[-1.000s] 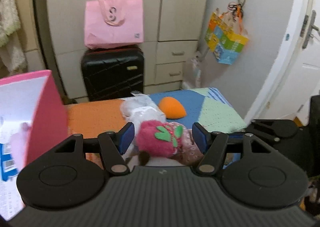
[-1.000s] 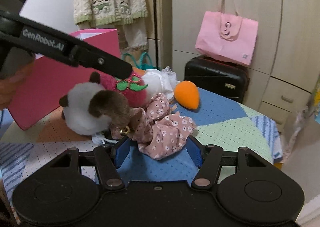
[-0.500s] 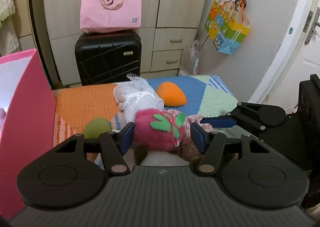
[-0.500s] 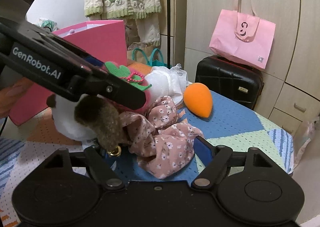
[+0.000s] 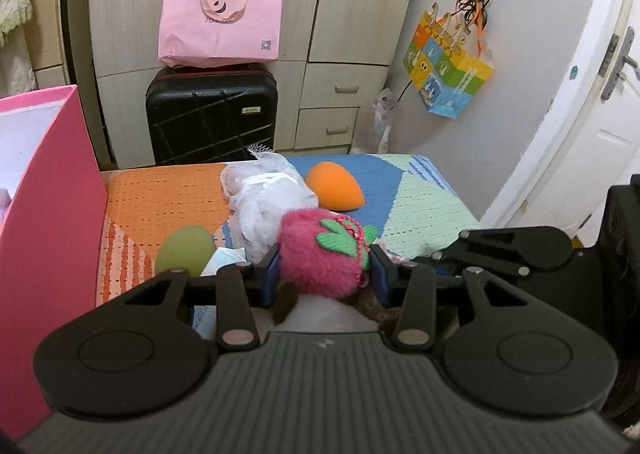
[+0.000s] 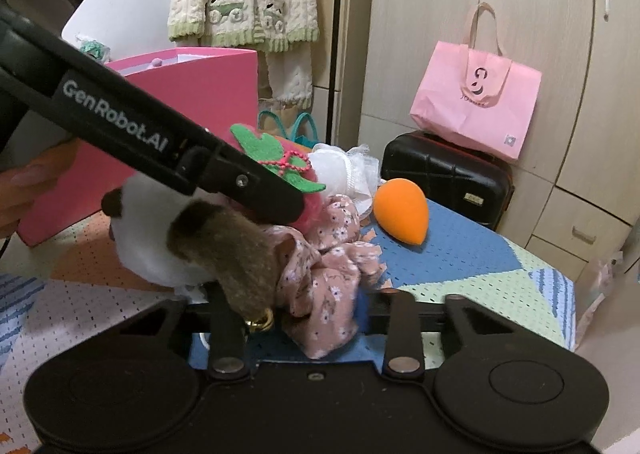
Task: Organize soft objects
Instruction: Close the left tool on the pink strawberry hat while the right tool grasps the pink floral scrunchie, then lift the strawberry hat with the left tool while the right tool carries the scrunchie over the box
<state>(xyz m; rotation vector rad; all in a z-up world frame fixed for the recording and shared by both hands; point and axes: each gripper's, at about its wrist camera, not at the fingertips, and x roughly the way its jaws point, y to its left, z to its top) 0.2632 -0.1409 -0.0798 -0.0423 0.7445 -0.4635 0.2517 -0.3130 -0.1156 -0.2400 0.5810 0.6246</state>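
Patchwork mat (image 5: 420,210): fluffy pink strawberry plush (image 5: 320,254), green felt leaf.

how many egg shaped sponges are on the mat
2. The orange sponge lies on the blue patch of the mat; the green sponge lies nearer, beside the pink box. More may hide under the pile.
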